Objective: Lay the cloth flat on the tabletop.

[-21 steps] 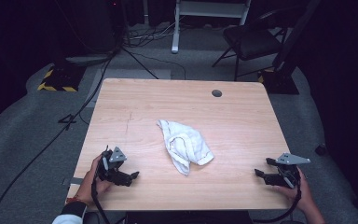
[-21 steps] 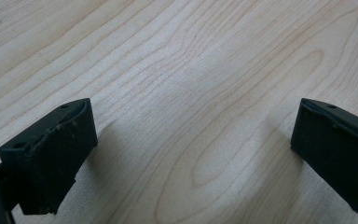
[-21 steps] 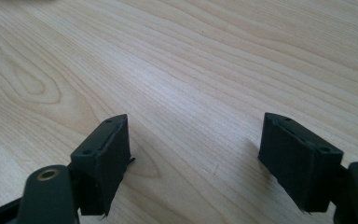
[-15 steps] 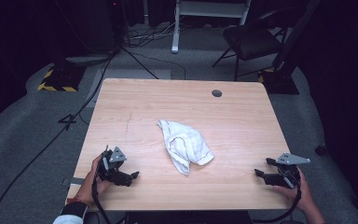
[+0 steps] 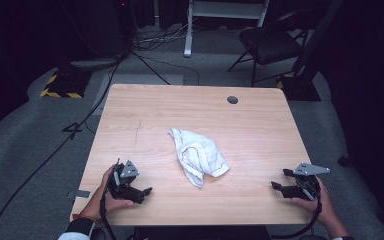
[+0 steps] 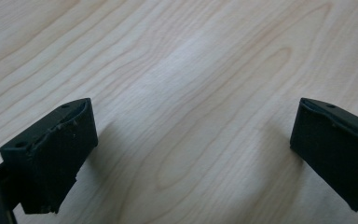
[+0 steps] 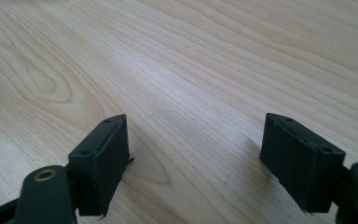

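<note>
Cloth (image 5: 198, 156) | crumpled mid-table, long axis near-left to far-right (roughly) | left tongs (image 5: 142, 191) released | right tongs (image 5: 278, 181) released

Your cloth (image 5: 198, 157) is white w/ thin dark red lines near the edges. Counter (image 5: 260, 135) is pale wood, wavy grain, w/ a dark grey round plug (image 5: 232, 100). Both your grippers, left (image 5: 141, 191) & right (image 5: 279, 179), are black w/ grey top plates. Floor (image 5: 35, 135) is grey carpet; yellow-black hazard stripes (image 5: 59, 93) at far left.
</note>
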The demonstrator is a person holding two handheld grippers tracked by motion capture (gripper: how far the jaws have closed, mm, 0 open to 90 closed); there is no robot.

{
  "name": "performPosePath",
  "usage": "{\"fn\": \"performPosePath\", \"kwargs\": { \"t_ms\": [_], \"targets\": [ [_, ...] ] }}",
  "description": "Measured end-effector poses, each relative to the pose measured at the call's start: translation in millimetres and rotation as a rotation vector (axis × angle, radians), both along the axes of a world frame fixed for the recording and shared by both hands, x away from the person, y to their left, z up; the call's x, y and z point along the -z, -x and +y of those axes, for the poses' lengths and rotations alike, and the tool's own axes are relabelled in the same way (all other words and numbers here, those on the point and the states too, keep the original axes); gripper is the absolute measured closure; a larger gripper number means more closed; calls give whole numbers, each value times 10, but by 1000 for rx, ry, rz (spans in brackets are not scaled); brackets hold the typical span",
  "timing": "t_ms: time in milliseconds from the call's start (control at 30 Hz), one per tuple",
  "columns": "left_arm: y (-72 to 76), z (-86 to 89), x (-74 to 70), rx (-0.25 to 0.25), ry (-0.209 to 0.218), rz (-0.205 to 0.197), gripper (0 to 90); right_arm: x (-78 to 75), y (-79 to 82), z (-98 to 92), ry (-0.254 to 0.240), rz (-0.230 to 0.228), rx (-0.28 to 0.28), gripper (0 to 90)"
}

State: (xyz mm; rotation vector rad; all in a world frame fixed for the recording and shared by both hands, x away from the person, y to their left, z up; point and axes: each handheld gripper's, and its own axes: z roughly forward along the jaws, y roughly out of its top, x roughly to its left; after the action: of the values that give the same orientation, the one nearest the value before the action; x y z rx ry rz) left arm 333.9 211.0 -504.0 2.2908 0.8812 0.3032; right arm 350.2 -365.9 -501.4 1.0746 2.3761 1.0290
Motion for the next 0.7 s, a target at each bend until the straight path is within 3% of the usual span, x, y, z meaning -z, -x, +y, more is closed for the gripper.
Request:
{"fn": "performPosePath", "kwargs": {
  "t_ms": [133, 267, 367, 467, 500, 533, 600, 700],
  "targets": [
    [-36, -180, -3, 3, -4, 0, 3, -16, -24, 89, 4, 3, -9, 306],
    [-129, -438, -9, 25, -8, 3, 4, -65, -108, 318, 45, 20, -97, 337],
    [-218, -672, -2, 72, 0, -2, 3, -112, -173, 521, 86, -1, -154, 355],
    [-272, -916, -3, 97, 1, -4, 4, -203, -259, 756, 78, -39, -194, 358],
    [-272, -916, -3, 97, 1, -4, 9, -203, -259, 756, 78, -39, -194, 358],
    [-269, -1058, -8, 123, 6, -11, 25, -232, -300, 922, 93, -60, -234, 361],
    [-254, -1182, -26, 146, 13, -10, 74, -216, -349, 1061, 71, -53, -252, 365],
    [-218, -1317, -36, 171, 29, -15, 189, -176, -377, 1229, 105, -61, -289, 370]
  ]
}}
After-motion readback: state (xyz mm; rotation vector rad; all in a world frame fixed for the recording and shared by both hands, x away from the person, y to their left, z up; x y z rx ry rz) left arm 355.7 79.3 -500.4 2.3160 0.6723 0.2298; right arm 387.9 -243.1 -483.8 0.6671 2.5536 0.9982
